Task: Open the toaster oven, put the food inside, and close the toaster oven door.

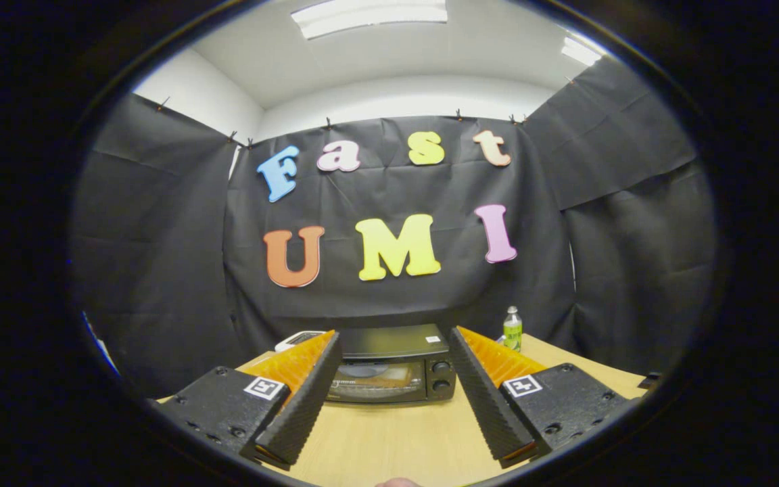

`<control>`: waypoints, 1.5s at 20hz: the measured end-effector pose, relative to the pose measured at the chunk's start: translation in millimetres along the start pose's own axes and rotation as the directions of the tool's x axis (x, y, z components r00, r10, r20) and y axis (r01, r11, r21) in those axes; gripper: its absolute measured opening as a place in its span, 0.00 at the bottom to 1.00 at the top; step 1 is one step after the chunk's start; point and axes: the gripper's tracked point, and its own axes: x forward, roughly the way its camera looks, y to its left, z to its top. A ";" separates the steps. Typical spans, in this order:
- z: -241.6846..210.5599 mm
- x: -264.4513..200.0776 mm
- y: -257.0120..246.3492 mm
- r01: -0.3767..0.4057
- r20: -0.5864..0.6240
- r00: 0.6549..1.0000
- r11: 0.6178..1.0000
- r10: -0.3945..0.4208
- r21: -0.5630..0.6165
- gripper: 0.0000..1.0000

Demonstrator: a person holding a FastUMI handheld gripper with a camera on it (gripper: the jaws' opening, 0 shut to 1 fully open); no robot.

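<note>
Wooden table (389,439), toaster oven (393,368) door facing tongs (393,352), tongs spread wide

gripper (395,362) | lower middle of the frame | fingers (305,392) spread wide apart | holding nothing | level, pointing forward

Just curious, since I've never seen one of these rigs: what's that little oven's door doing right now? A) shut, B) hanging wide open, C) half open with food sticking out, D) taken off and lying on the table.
A: the toaster oven sits beyond the open gripper with its glass door flush against the front, beside its two knobs, on the wooden table.
</note>
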 end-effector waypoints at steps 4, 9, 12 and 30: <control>0.0 -19.0 1.7 -0.015 0.012 1.000 1.000 0.015 -0.010 1.00; -9.0 -29.0 12.8 -0.005 -0.012 1.000 0.996 0.004 -0.088 1.00; -16.4 -28.2 17.7 0.007 -0.024 1.000 0.994 -0.010 -0.109 1.00; -40.5 -18.6 18.6 0.091 -0.095 0.990 0.989 -0.102 -0.114 1.00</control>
